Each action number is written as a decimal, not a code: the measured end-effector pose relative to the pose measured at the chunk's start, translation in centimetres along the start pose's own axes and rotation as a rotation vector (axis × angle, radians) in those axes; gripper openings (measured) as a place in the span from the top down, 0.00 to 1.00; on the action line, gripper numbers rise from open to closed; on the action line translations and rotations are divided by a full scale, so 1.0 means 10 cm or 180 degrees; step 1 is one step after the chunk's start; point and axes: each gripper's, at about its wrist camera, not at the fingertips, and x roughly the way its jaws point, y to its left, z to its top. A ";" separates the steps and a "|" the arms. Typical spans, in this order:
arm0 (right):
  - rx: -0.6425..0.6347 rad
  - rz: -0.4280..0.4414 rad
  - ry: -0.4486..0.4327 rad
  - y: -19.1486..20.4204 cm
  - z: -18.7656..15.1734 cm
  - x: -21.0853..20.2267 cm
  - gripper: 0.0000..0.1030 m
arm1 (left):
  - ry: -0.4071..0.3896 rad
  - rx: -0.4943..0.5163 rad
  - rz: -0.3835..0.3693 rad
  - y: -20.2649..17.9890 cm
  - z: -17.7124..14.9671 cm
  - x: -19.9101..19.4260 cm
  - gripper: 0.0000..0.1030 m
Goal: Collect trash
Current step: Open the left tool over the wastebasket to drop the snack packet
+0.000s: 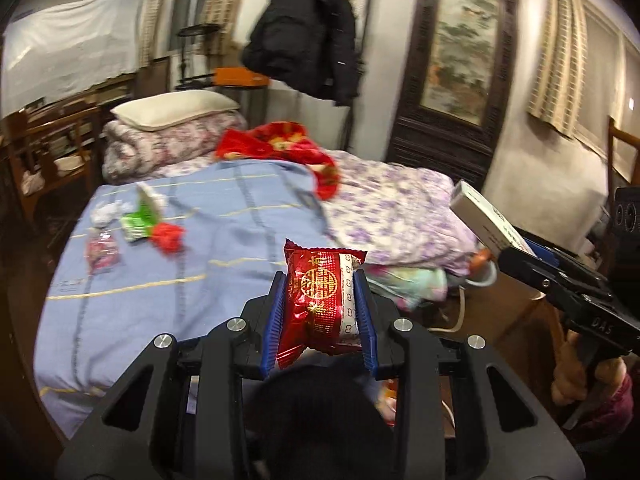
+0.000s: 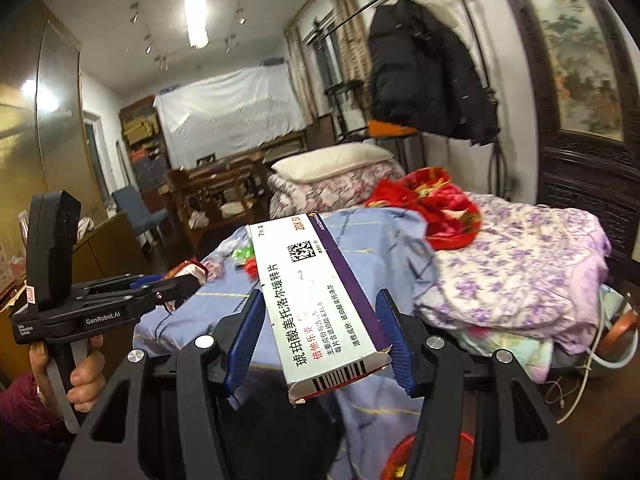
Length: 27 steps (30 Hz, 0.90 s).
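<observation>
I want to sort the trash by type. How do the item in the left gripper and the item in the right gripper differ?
The left gripper holds a red snack packet: soft, shiny, puffy. The right gripper holds a medicine box: stiff white and purple cardboard, long and flat, with printed text and barcodes. The snack packet stands upright between the pads; the medicine box sits tilted. Both are lifted off the bed.
</observation>
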 end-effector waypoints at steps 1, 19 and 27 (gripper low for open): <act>0.0025 -0.0035 -0.0039 -0.08 -0.04 -0.10 0.45 | 0.0021 0.0046 -0.0048 -0.13 -0.01 0.02 0.67; 0.0511 -0.0503 -0.0076 -1.23 -0.55 -0.53 0.45 | 0.0756 0.0570 -0.0511 -1.40 -0.30 1.16 0.67; 0.0750 -0.0577 0.0120 -1.52 -0.82 -0.40 0.45 | 0.1190 0.0726 -0.0607 -1.64 -0.62 1.81 0.61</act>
